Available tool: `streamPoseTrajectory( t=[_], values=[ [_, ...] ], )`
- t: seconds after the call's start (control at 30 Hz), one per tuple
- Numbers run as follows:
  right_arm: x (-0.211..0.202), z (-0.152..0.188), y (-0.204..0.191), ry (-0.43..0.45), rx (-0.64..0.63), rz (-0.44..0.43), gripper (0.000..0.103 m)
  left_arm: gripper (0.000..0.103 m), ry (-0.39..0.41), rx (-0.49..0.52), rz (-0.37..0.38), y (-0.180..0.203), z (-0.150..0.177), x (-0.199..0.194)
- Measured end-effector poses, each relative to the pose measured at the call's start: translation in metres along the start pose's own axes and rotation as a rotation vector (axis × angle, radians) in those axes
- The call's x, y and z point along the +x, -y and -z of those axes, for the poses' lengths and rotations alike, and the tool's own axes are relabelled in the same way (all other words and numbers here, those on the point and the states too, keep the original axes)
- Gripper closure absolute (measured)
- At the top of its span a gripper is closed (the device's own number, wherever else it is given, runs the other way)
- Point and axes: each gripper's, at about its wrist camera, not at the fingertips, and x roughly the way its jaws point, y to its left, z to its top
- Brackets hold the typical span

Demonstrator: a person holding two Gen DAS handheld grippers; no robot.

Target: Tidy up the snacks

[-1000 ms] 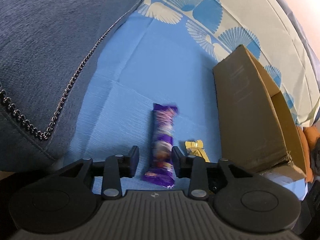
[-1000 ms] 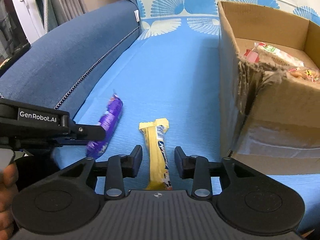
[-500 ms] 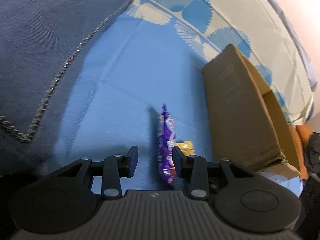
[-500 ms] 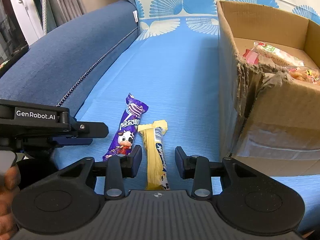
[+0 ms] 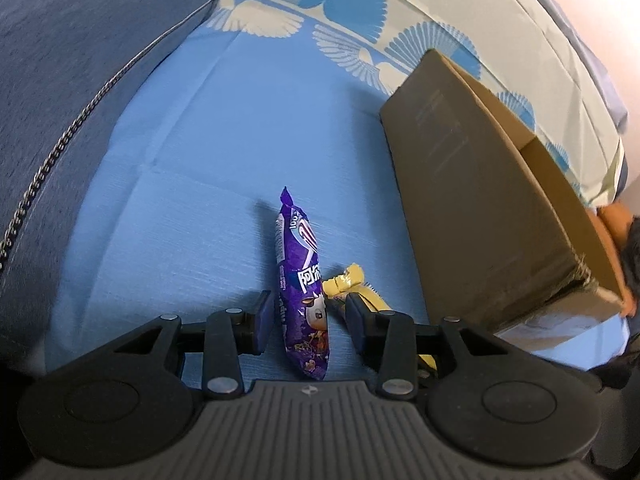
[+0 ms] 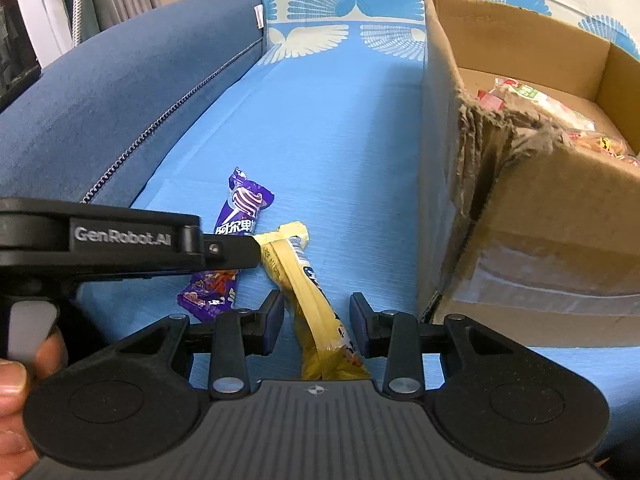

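Right wrist view: we hold both tongs apart, right tongs (image 6: 317,318) straddling the yellow bar (image 6: 316,304), left tongs (image 5: 308,318) around the purple bar (image 5: 302,292); the box (image 6: 520,208) at right is partly filled.

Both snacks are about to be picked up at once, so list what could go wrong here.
1. The purple pack and yellow bar touch; closing the left hand-held gripper could pinch or drag both.
2. The two grippers sit close and may collide.
3. The box has a torn corner; wrappers might snag.
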Motion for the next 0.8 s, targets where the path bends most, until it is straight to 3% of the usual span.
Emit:
streamPoseTrajectory(
  t=[0.03, 0.1, 0.13, 0.33, 0.57, 0.8],
  values=[
    [0.0, 0.0, -0.001, 0.002, -0.009, 0.003, 0.071, 0.082, 0.002, 0.013, -0.009, 0.002, 0.001, 0.0],
    [-0.001, 0.001, -0.004, 0.007, -0.023, 0.005, 0.084, 0.086, 0.004, 0.026, -0.022, 0.003, 0.002, 0.0],
    [-0.002, 0.001, -0.005, 0.014, -0.028, 0.01, 0.085, 0.087, 0.016, 0.027, -0.025, 0.003, 0.002, -0.002],
    [-0.011, -0.003, 0.0, 0.068, -0.013, 0.003, 0.086, 0.086, 0.073, -0.013, -0.057, -0.002, 0.0, -0.027],
    [0.001, -0.001, -0.001, -0.001, 0.011, -0.008, 0.085, 0.084, -0.034, -0.093, -0.089, -0.014, -0.001, -0.016],
    [0.0, -0.001, -0.003, 0.0, 0.006, -0.006, 0.084, 0.081, -0.026, -0.034, -0.104, -0.008, 0.002, -0.012]
  ],
)
